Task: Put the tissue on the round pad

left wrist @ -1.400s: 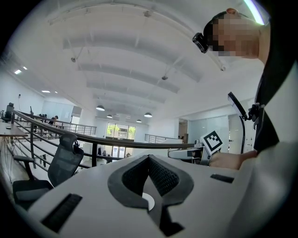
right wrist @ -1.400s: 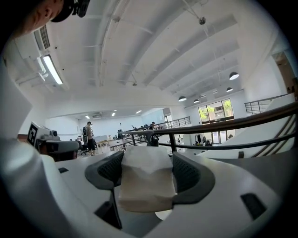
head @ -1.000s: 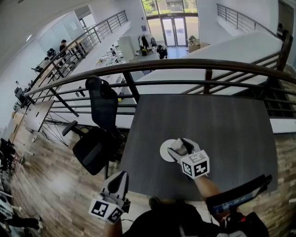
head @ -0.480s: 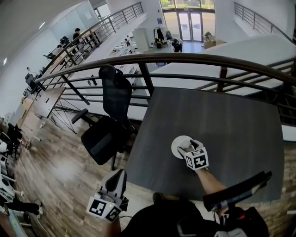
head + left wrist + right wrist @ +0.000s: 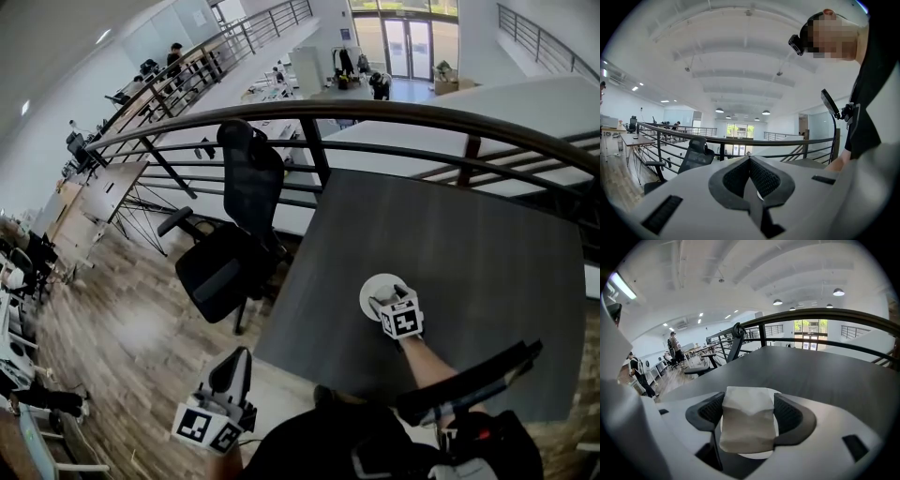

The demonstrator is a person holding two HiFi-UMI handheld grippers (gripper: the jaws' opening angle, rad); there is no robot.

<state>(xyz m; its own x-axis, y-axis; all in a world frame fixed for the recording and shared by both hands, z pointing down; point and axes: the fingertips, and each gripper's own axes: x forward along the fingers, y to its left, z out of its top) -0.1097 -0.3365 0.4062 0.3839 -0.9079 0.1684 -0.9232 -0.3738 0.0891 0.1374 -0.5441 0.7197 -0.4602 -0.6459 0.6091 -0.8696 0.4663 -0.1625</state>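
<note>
Right gripper view: tissue (image 5: 749, 416) snug between jaws

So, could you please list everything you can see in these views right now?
table: one, dark grey, beside the railing
round pad: one, white, on the table's near part
tissue: one, white, between the right gripper's jaws, over the pad
office chair: one, black, left of the table
railing: one, dark, past the table
left gripper: one, grey, shut and empty, off the table's near-left corner
right gripper: one, grey, shut on the tissue
</note>
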